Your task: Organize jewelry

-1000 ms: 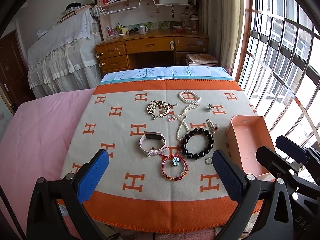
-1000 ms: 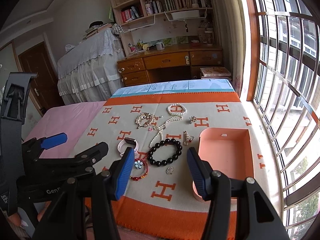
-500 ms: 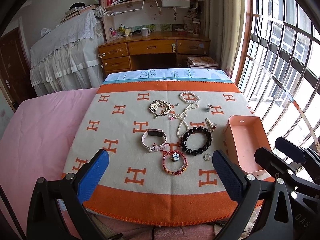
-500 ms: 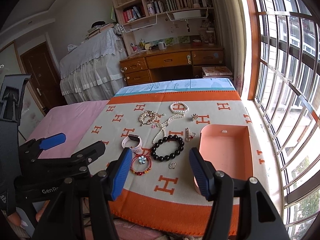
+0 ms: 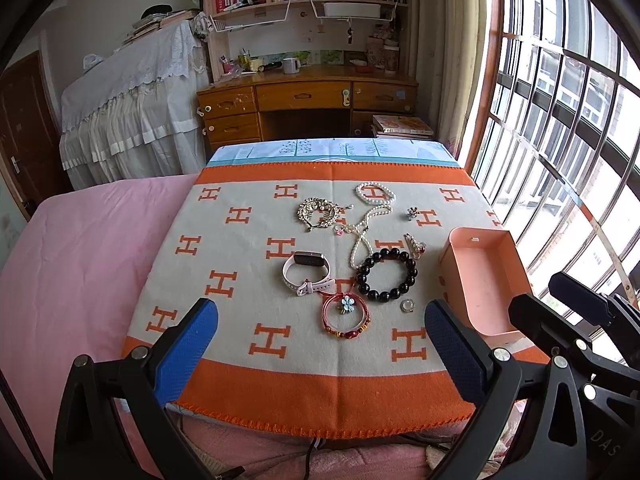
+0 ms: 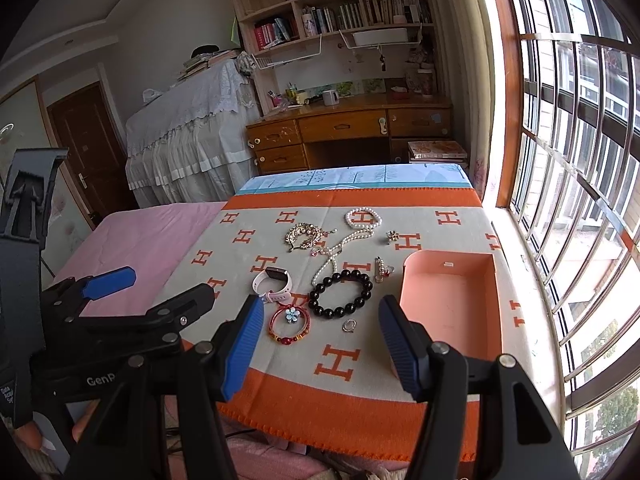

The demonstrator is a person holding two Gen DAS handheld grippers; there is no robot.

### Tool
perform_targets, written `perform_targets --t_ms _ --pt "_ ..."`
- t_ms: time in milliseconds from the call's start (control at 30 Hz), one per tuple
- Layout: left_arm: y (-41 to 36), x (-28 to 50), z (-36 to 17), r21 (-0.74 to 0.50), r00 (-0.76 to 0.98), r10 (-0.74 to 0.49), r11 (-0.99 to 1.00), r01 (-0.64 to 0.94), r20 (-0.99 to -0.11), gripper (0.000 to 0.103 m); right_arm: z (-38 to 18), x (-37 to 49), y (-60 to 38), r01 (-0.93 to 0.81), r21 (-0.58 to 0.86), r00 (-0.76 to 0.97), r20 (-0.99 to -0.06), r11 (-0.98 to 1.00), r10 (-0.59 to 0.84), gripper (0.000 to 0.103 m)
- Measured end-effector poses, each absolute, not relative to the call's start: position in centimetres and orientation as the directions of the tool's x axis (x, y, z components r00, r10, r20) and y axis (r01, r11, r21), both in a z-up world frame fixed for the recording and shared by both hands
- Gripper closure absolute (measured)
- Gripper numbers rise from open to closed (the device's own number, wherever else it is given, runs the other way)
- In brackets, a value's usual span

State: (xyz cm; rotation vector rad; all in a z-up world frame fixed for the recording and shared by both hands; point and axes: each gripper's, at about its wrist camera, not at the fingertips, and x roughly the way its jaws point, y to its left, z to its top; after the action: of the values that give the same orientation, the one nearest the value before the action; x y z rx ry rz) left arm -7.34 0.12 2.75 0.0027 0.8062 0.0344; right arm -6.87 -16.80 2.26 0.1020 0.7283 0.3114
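Right now my right tongs (image 6: 320,340) have just been opening and stand wide apart with nothing between the blue pads, hovering above the near edge of the blanket (image 6: 340,400). My left tongs (image 5: 320,348) are spread wide too and empty, over the same orange border. Just ahead of them lies the jewelry, all loose on the blanket: a red bracelet (image 5: 345,317) nearest, a small ring (image 5: 407,305) to its right, a black bead bracelet (image 5: 387,276) beyond, and a pink watch (image 5: 306,273) left of that. Farther off are a pearl necklace (image 5: 366,228), a pearl bracelet (image 5: 375,193) and a gold brooch (image 5: 319,213). Off to the right sits the pink box (image 5: 516,280), open, with nothing visible inside.
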Motion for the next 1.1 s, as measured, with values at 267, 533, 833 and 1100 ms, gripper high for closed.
perform_targets --t_ms 267,533,833,1100 --pt "0.0 -7.6 2.8 0.016 0.688 0.030 1.000 -0.026 -0.725 0.001 2.1 -6.9 -16.8 -0.244 0.203 0.700 -0.640 0.948 0.317 0.042" --pt "0.3 -6.3 2.7 0.016 0.677 0.022 1.000 -0.016 -0.736 0.001 1.8 -6.5 -16.8 -0.230 0.216 0.679 -0.663 0.949 0.316 0.042" --pt "0.8 -3.3 1.2 0.021 0.646 0.011 1.000 0.007 -0.763 0.001 0.6 -3.4 -16.3 -0.197 0.219 0.644 -0.706 0.956 0.295 0.042" --pt "1.7 -0.3 -0.4 0.033 0.607 0.016 0.999 0.017 -0.794 0.001 -0.9 -0.8 -15.6 -0.192 0.231 0.598 -0.743 0.954 0.301 0.042"
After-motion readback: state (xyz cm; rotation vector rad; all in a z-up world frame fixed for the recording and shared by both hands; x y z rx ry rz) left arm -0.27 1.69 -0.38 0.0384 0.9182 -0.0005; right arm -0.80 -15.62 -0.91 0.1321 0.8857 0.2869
